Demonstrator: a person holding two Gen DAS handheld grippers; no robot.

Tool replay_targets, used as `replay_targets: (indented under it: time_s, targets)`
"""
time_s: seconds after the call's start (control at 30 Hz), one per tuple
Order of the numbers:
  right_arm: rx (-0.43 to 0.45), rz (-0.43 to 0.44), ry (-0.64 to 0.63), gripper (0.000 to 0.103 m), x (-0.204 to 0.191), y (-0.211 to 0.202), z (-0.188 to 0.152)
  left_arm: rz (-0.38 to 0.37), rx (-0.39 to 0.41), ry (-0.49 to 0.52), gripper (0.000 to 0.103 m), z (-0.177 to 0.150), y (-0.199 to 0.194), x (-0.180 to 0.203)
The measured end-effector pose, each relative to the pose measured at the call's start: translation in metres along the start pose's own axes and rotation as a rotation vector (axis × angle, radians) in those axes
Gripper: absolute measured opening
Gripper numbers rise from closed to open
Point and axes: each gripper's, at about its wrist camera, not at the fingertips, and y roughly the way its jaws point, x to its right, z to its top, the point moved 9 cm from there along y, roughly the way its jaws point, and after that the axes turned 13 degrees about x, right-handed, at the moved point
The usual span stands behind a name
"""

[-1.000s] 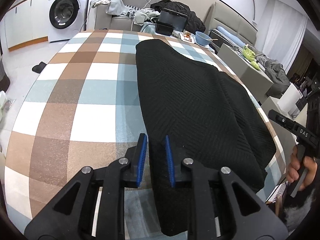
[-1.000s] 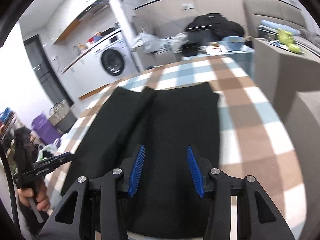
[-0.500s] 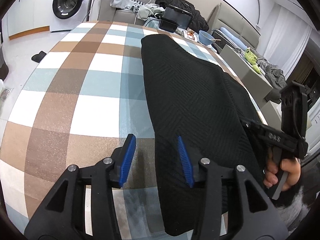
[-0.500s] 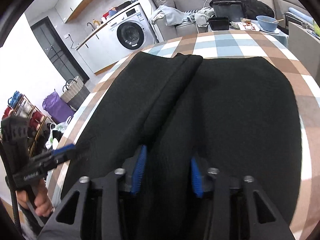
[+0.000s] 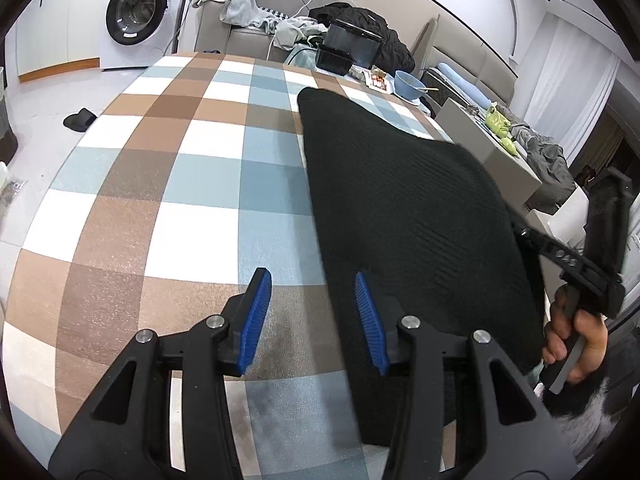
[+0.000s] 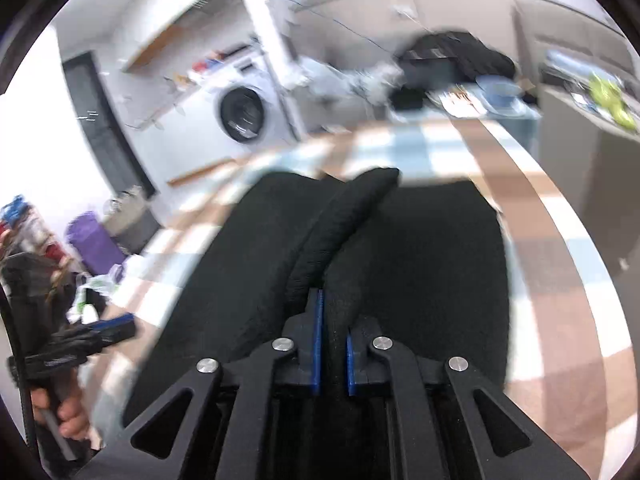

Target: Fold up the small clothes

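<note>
Item: black knitted garment, textured weave, lying flat on the checked tablecloth in brown, blue and white; it fills the centre and right of the left wrist view and the whole middle of the right wrist view, where a raised ridge of cloth runs from frame centre down to the lower middle. Right gripper: its jaws have just been closing and now stand nearly together, blue pads pinching the near end of that ridge of black knit between them; the view is motion-blurred, so how deep the bite goes cannot be told. Left gripper: its jaws have just been opening and now stand partly apart; the garment's left edge lies between them at lower centre of the frame, but the pads do not press on it, the left pad over bare tablecloth, the right pad over the knit. Step in hand, as judged: securing the near hem at two places before a fold. To do it well, the left gripper should probably close on the edge below it, taking all layers, before anything is lifted; both holds should then rise evenly, keeping the hem taut between them, so the loose knit does not sag or drag the cloth beneath.
</note>
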Motion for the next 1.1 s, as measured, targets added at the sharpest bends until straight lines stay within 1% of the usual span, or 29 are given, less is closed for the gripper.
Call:
replay_targets:
  time_s: [0.03, 0.07, 0.1, 0.17, 0.27, 0.33, 0.4, 0.43, 0.5, 0.53, 0.6, 0.67, 0.7, 0.8, 0.87, 0.97, 1.03, 1.1]
  targets:
    - [-0.067, -0.01, 0.023, 0.011, 0.012, 0.009, -0.009, 0.001, -0.012, -0.001, 0.041, -0.002, 0.003, 0.001]
    - [-0.102, -0.015, 0.05, 0.013, 0.019, 0.013, -0.015, 0.001, -0.02, -0.002, 0.041, -0.004, 0.005, 0.002]
    - [-0.114, -0.003, 0.086, 0.014, 0.025, 0.014, -0.019, 0.0, -0.026, -0.003, 0.041, -0.006, 0.007, 0.004]
    - [-0.103, 0.016, 0.098, 0.02, 0.026, 0.009, -0.019, -0.013, -0.035, 0.007, 0.041, -0.009, 0.01, 0.011]
    - [-0.066, 0.022, 0.055, 0.026, 0.026, -0.01, -0.014, -0.038, -0.047, 0.014, 0.041, -0.013, 0.016, 0.022]
    - [-0.065, 0.058, 0.048, 0.027, 0.024, -0.022, -0.019, -0.047, -0.064, 0.017, 0.041, -0.017, 0.023, 0.03]
    - [-0.073, 0.062, 0.03, 0.027, 0.026, -0.033, -0.029, -0.053, -0.079, 0.033, 0.041, -0.022, 0.029, 0.038]
    - [-0.088, 0.055, 0.024, 0.027, 0.029, -0.037, -0.037, -0.058, -0.089, 0.042, 0.041, -0.026, 0.032, 0.042]
    - [-0.118, 0.074, 0.005, 0.027, 0.032, -0.049, -0.056, -0.054, -0.091, 0.054, 0.041, -0.028, 0.035, 0.046]
    - [-0.109, 0.078, -0.01, 0.029, 0.034, -0.054, -0.058, -0.052, -0.09, 0.061, 0.041, -0.028, 0.035, 0.047]
    - [-0.123, 0.086, -0.032, 0.03, 0.035, -0.064, -0.063, -0.057, -0.091, 0.055, 0.041, -0.028, 0.034, 0.047]
    - [-0.112, 0.089, -0.017, 0.034, 0.037, -0.071, -0.059, -0.061, -0.095, 0.039, 0.041, -0.028, 0.035, 0.045]
    - [-0.098, 0.093, -0.001, 0.034, 0.038, -0.071, -0.054, -0.058, -0.096, 0.033, 0.041, -0.027, 0.036, 0.044]
    - [-0.065, 0.087, 0.043, 0.035, 0.041, -0.066, -0.041, -0.055, -0.099, 0.033, 0.041, -0.026, 0.038, 0.043]
    - [-0.073, 0.076, 0.082, 0.035, 0.043, -0.05, -0.033, -0.051, -0.099, 0.043, 0.041, -0.025, 0.038, 0.044]
    - [-0.119, 0.055, 0.112, 0.035, 0.042, -0.017, -0.029, -0.05, -0.1, 0.049, 0.041, -0.025, 0.038, 0.042]
    - [-0.142, 0.085, 0.137, 0.035, 0.034, 0.002, -0.025, -0.051, -0.101, 0.047, 0.043, -0.024, 0.038, 0.04]
    - [-0.163, 0.13, 0.204, 0.035, 0.028, 0.011, -0.021, -0.049, -0.1, 0.043, 0.044, -0.022, 0.04, 0.037]
